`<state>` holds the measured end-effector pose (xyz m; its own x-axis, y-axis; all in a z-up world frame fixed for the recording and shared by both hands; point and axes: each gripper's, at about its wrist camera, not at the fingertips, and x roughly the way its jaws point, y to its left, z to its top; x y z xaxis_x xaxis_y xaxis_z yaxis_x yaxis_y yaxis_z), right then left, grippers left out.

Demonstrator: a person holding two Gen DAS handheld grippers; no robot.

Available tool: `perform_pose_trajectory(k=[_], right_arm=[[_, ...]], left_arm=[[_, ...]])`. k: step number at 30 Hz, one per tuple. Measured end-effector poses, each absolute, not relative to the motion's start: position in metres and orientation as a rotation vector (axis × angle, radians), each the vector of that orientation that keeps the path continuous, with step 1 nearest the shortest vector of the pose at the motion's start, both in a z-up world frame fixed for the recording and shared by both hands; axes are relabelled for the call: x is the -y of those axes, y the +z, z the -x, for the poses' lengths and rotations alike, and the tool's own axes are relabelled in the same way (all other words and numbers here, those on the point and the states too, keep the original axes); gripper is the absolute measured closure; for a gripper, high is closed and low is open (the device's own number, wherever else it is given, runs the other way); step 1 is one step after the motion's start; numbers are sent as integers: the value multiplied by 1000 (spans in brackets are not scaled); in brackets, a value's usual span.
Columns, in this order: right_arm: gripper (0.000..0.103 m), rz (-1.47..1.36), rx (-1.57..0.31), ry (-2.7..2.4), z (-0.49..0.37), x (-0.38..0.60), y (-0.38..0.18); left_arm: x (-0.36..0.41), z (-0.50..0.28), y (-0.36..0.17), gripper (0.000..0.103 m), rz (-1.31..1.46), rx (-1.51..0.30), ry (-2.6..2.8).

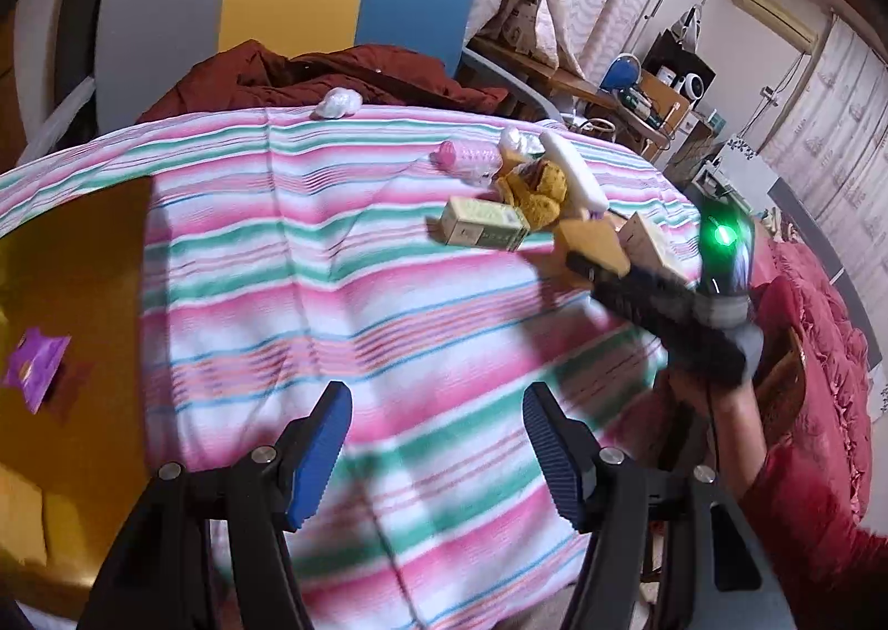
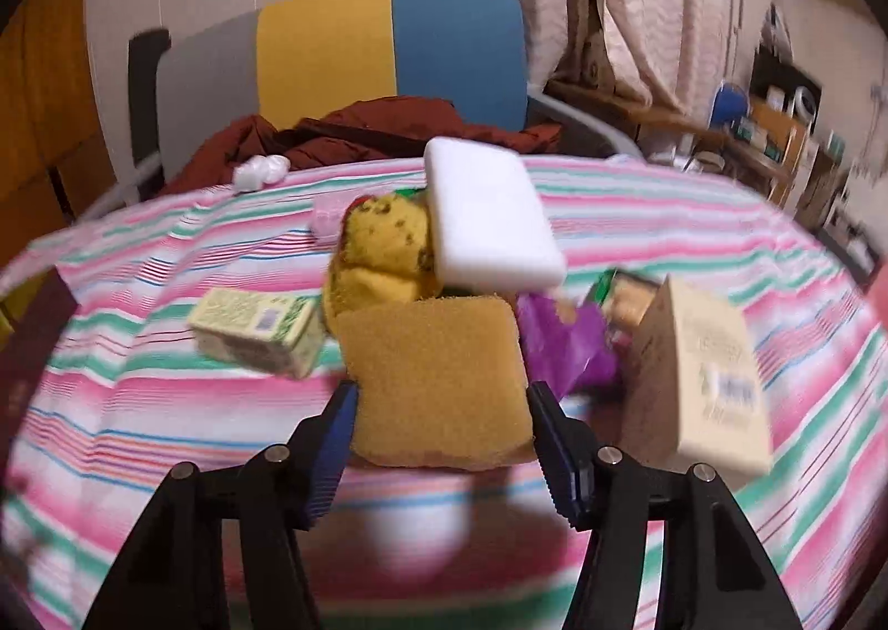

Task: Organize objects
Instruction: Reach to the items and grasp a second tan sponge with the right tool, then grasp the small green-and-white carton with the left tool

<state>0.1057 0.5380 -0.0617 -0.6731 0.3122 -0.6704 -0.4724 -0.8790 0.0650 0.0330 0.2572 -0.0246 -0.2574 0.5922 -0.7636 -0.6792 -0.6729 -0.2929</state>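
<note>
Orange sponge (image 2: 438,380) sits between my right gripper (image 2: 441,436) pads, jaws narrowed around it; firm contact unclear, blurred. Step looks like grabbing it from the pile on the striped cloth (image 1: 333,252). Next: squeeze, lift clear. White foam block (image 2: 491,219) leans just behind, beige box (image 2: 699,374) crowds right, green box (image 2: 255,324) left. Left gripper (image 1: 438,458) wide, empty, near edge.

sponge (image 2: 438,380): we see coarse, porous, matt foam
white block (image 2: 491,219): smooth matt foam, we think
striped cloth (image 2: 166,408): soft woven fabric
cartons (image 2: 255,330): matt printed card
gripper pads (image 2: 333,458): ribbed blue rubber, as we read it
</note>
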Motion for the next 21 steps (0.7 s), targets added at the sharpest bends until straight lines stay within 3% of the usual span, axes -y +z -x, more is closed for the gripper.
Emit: perform_pose_trajectory(k=[14,21], right_arm=[[41,820,-628,2528,-128,-553,-79],[41,819,-610,2526,-125,-551,-83]], left_arm=[[-393,44,-23,32,1055,-253,1859],[-451,77,-55,28,1153,-329,1714]])
